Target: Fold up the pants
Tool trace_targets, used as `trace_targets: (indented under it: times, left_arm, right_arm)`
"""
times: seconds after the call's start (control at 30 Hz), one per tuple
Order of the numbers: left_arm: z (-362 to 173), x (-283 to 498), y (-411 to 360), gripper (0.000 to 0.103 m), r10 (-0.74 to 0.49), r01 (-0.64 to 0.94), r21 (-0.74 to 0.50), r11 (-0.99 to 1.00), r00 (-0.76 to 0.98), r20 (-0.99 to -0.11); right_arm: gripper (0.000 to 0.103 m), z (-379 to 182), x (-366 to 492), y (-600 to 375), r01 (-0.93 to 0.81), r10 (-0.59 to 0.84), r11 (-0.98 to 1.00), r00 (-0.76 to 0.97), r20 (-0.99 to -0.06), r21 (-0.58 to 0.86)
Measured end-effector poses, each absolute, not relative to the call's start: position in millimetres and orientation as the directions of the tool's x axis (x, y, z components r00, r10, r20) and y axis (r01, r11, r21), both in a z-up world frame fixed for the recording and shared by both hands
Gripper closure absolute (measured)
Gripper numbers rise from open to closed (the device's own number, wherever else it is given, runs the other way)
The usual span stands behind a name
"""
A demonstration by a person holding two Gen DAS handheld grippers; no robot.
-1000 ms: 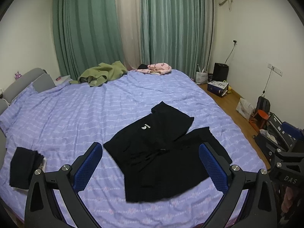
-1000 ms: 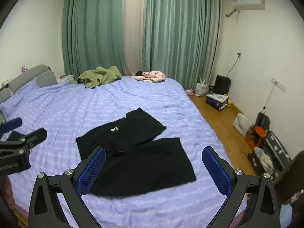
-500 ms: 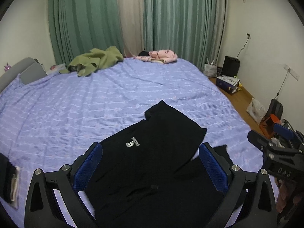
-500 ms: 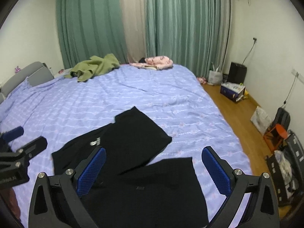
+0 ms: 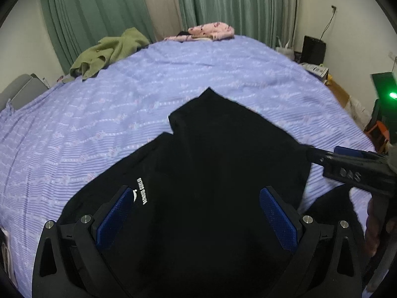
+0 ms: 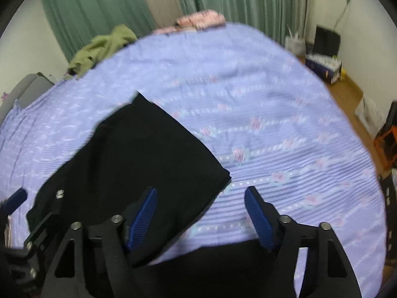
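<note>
black pants (image 5: 223,154) lie spread on the purple bedsheet (image 5: 99,114).

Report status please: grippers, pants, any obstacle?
Left gripper open above pants. Right gripper closing, nothing gripped. Pants unfolded on bed. No obstacle near.

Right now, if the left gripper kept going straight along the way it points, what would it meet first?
Most likely the black pants spread on the bed: the left gripper points down at them, open, with dark cloth filling the space between its fingers. How close it is stays unclear.
</note>
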State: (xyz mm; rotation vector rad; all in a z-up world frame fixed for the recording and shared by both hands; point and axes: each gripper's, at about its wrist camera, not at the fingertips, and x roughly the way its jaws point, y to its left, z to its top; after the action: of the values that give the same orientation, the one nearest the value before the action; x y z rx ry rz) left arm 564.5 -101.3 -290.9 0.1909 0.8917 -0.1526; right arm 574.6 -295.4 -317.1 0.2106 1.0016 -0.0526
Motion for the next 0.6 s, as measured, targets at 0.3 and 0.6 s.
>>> trace_targets:
  times: [0.3, 0.6]
  left_arm:
    - [-317.3, 569.9, -106.4, 0.000, -0.034, 0.220, 0.127, 0.967, 0.607, -0.794]
    - [-320.6, 561.6, -124.8, 0.000, -0.057, 0.263, 0.133, 0.956, 0.607, -0.793]
  right_arm:
    - [0.087, -376.2, 620.8, -310.3, 0.189, 0.145, 0.949, 0.445, -0.884, 0.251]
    - [0.097, -359.0, 584.7, -334.1, 0.305, -0.096, 0.950, 0.501, -0.860, 0.072]
